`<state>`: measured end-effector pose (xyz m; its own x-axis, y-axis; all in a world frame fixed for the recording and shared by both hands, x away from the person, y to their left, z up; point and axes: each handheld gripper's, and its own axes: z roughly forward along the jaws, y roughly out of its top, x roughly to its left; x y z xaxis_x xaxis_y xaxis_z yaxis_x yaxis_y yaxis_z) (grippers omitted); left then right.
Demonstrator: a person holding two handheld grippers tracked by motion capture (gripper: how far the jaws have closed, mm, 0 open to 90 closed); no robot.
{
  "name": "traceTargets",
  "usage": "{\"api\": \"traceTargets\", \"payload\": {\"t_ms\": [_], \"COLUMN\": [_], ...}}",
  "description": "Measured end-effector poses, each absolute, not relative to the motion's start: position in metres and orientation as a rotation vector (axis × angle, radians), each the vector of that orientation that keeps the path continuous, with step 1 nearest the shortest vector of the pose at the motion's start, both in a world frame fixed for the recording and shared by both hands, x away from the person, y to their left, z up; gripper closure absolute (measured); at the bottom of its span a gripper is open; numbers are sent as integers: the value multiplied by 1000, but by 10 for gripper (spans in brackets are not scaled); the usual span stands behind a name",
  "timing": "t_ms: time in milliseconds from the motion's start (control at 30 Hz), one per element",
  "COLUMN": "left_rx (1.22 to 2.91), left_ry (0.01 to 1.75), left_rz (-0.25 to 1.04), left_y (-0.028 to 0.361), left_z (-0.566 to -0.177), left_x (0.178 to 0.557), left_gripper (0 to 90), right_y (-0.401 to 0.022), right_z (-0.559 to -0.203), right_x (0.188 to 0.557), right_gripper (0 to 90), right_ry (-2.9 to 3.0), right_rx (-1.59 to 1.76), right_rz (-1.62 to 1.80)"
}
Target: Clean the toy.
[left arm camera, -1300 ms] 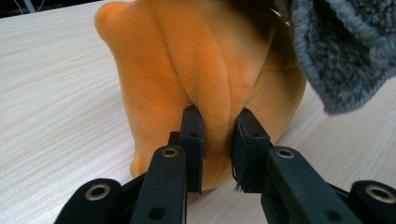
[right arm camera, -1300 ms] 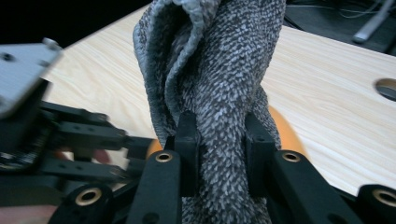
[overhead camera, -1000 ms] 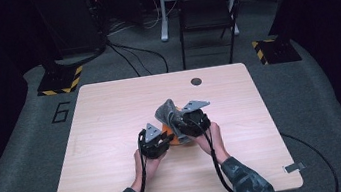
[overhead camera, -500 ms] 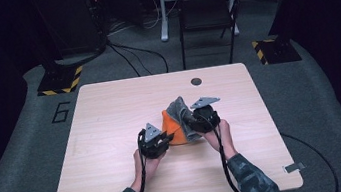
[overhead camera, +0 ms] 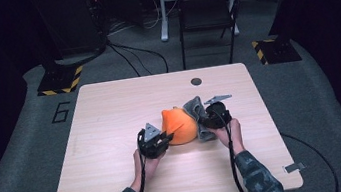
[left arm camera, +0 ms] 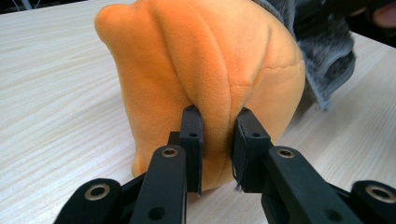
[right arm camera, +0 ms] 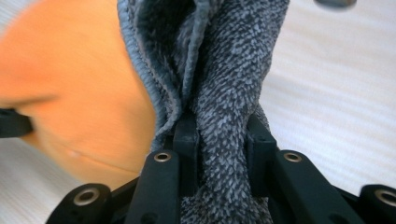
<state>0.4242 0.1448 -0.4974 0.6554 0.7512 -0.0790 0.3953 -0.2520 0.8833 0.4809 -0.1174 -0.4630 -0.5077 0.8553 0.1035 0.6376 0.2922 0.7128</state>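
Whereas a second ago both grippers sat close together over the bundle, with the grey layer covering most of the orange, the right gripper (overhead camera: 206,116) has since drawn away to the right and the soft orange plush fabric piece (overhead camera: 178,125) is now largely exposed; the left gripper (overhead camera: 161,142) has kept its place. Supporting the work is a pale wood-grain rectangular table (overhead camera: 110,114) with a small dark round disc (overhead camera: 196,81) near its far edge. It stands on grey carpet marked with the numeral 6 (overhead camera: 61,113), with a dark folding chair (overhead camera: 209,17) beyond and yellow-and-black striped bases (overhead camera: 60,82) to either side in a dim room. Near the table's centre, the orange piece stands bunched into a rounded mound with a small peak, seams and folds running down it. Against its right side lies the dark grey fuzzy speckled cloth (overhead camera: 195,114), edge stitched, gathered into a twisted rope at the grip. Left gripper (left arm camera: 218,140): jaws narrow, pinching a vertical fold of the orange piece (left arm camera: 201,65) at its near base. Right gripper (right arm camera: 223,140): jaws narrow, clamped on the grey cloth (right arm camera: 219,70).
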Motion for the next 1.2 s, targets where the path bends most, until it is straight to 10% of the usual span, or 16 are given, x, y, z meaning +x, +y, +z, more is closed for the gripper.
{"api": "traceTargets", "payload": {"t_ms": [400, 833, 1200], "left_rx": [1867, 1864, 1858], "left_ry": [904, 910, 915], "left_rz": [442, 451, 449], "left_y": [147, 147, 149], "left_z": [-498, -499, -499], "left_x": [425, 426, 427], "left_gripper": [755, 746, 647], "right_y": [-117, -117, -88], "right_z": [-498, -428, -439], "right_x": [494, 468, 464], "right_gripper": [711, 718, 719], "right_ry": [2347, 2192, 2279], "right_rx": [1415, 1265, 1185], "right_rz": [856, 1100, 1047]}}
